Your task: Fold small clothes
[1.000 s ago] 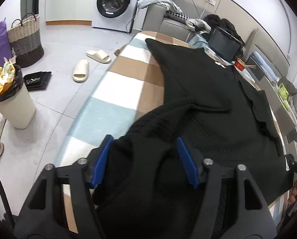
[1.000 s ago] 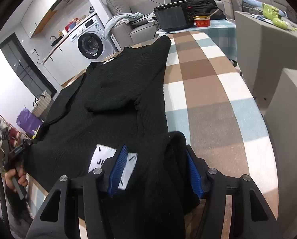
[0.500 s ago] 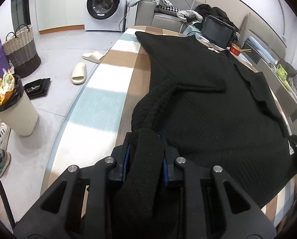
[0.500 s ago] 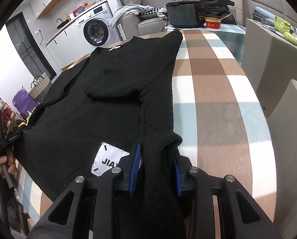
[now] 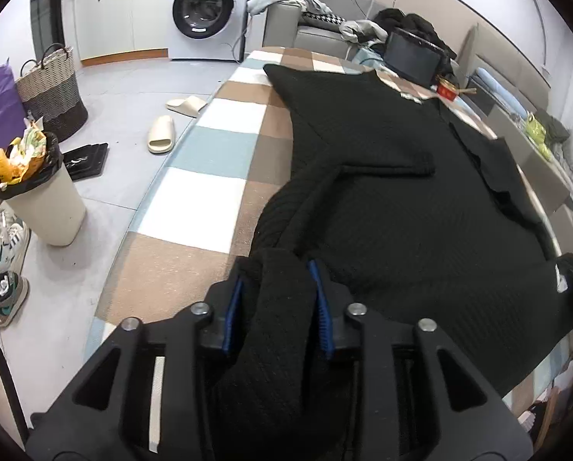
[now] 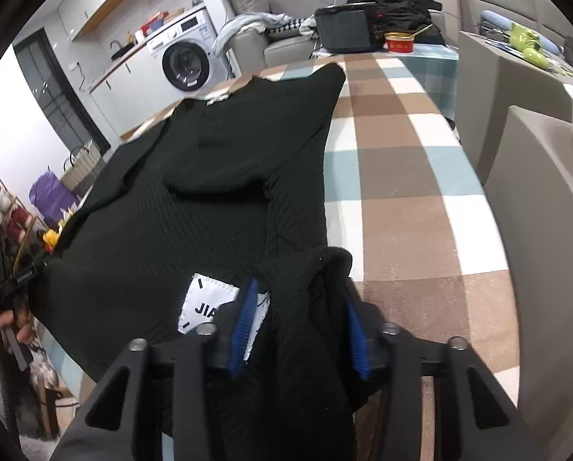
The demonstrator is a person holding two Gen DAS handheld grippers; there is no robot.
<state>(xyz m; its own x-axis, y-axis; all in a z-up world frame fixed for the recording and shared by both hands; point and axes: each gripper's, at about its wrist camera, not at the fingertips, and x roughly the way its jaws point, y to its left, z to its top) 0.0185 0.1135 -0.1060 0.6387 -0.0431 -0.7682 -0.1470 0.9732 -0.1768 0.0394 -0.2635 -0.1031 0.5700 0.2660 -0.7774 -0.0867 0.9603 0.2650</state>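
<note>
Soft, limp black knit garment (image 5: 401, 207) bunched between both jaws, which have just been easing wider; regrip hem corners

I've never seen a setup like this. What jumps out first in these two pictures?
A big black sweater sprawls across a table under a checked cloth of brown, blue and white. In each view a hand-held gripper with blue pads has a bunched corner of it between them: the left hand-held gripper and the right hand-held gripper. Behind, a white washing machine faces the room.
</note>
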